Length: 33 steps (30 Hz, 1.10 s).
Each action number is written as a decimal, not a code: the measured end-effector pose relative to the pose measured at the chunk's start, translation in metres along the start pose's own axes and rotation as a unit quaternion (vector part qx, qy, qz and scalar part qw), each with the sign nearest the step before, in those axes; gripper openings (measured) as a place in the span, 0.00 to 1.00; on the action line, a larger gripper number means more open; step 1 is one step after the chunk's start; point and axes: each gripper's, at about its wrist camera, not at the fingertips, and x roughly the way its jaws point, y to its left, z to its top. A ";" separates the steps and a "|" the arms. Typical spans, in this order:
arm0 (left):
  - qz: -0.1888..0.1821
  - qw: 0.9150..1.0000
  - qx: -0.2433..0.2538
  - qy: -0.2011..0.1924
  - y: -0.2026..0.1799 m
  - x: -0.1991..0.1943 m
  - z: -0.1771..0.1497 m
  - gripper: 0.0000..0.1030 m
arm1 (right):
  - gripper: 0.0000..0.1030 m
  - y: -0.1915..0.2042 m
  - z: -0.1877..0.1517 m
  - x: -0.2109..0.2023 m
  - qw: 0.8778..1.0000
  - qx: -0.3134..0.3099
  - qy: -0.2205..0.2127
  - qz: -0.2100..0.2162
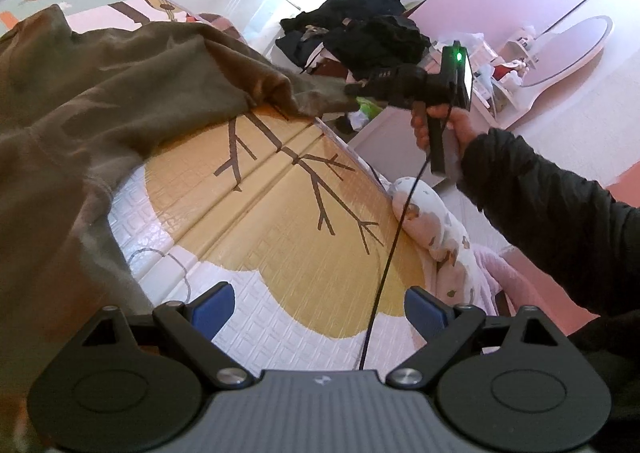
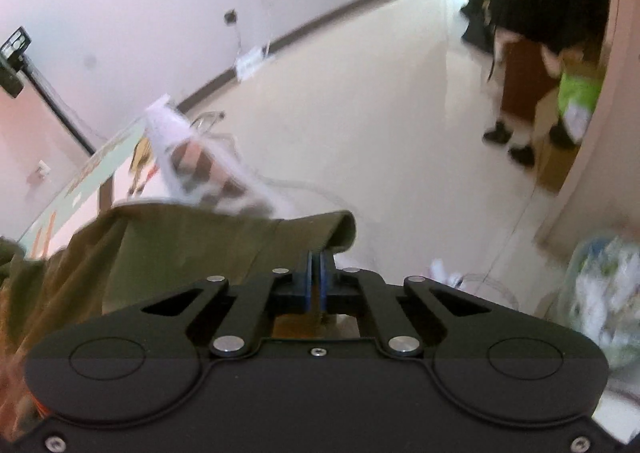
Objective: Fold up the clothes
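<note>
The right tongs [image 2: 319, 267] are pinched tight on the hem of an olive-green garment [image 1: 100, 125], lifting that corner clear of the tree-patterned foam play mat [image 1: 280, 221] while the rest of the cloth drapes down and across the mat's left side. The left tongs [image 1: 320, 313] hover above the mat with their blue pads [image 1: 214, 309] spread wide and nothing between them, the garment hanging just beside the left pad. Beyond the mat's far edge sits a heap of dark clothes [image 1: 360, 29], and a rolled patterned blanket [image 1: 432, 225] lies along the mat's right edge.
</note>
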 end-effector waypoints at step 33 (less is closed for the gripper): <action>0.075 0.995 -0.044 -0.051 0.029 -0.056 0.005 0.91 | 0.22 0.133 0.025 0.043 0.995 -0.055 -0.003 0.082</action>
